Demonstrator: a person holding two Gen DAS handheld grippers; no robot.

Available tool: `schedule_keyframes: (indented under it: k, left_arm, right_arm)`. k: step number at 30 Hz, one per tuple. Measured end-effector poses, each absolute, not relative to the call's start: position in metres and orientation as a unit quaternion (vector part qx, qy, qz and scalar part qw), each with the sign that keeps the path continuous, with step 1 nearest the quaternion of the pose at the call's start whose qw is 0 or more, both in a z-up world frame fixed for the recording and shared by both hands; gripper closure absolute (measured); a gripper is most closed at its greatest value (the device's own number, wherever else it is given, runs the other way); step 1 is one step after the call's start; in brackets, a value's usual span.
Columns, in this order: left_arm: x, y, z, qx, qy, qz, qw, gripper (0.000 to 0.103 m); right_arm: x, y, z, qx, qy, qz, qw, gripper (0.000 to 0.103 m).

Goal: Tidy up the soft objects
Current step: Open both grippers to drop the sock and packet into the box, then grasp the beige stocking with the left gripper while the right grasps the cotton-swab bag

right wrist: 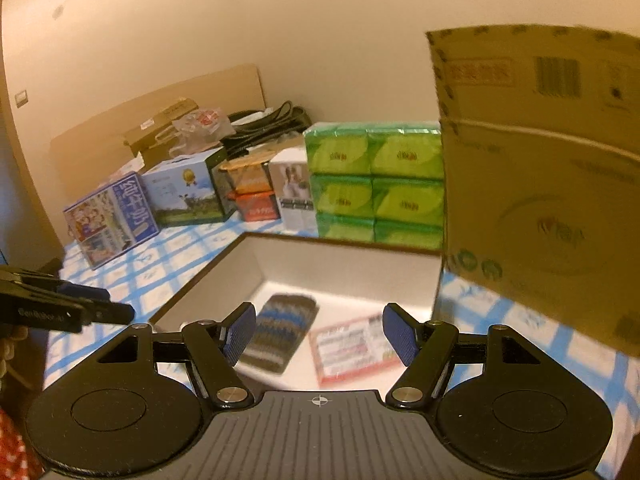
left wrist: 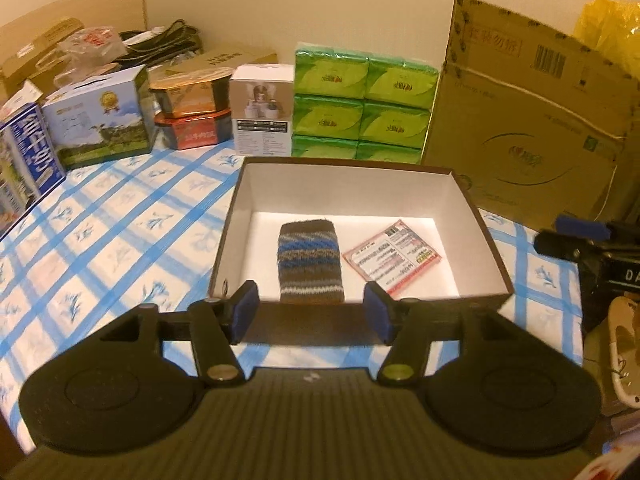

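A brown box with a white inside [left wrist: 348, 188] stands on the checked cloth. In it lie a striped knitted pouch [left wrist: 312, 266] in blue, brown and white, and a flat red-edged packet [left wrist: 394, 260] to its right. My left gripper [left wrist: 314, 314] is open and empty, just in front of the box's near wall. The right wrist view shows the same box [right wrist: 344, 258], the pouch [right wrist: 278, 330] and the packet [right wrist: 352, 350]. My right gripper [right wrist: 320, 334] is open and empty above the box's near right side. Each gripper shows at the edge of the other's view.
Green tissue packs [left wrist: 362, 104] and a large cardboard carton [left wrist: 528, 120] stand behind the box. Several printed boxes and tins [left wrist: 120, 116] line the back left. The blue checked cloth [left wrist: 120, 232] stretches left of the box.
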State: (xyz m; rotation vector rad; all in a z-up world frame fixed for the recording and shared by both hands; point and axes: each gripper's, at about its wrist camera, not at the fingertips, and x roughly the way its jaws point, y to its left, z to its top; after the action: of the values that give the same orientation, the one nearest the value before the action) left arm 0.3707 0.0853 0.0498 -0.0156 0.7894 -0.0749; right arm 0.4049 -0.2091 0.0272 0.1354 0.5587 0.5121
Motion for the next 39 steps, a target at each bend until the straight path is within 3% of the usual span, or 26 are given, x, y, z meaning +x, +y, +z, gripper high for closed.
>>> schedule_keyframes:
  k: [21,39]
  left_arm:
    - [0.199,0.104,0.055,-0.06,0.381,0.022,0.922,0.043]
    - [0.15,0.118,0.01,-0.087,0.424,0.068,0.899,0.043]
  right_arm:
    - [0.265,-0.265,0.018,0.122,0.319,0.261,0.903,0.033]
    - [0.235,-0.263,-0.02,0.108,0.384,0.247,0.883,0.033]
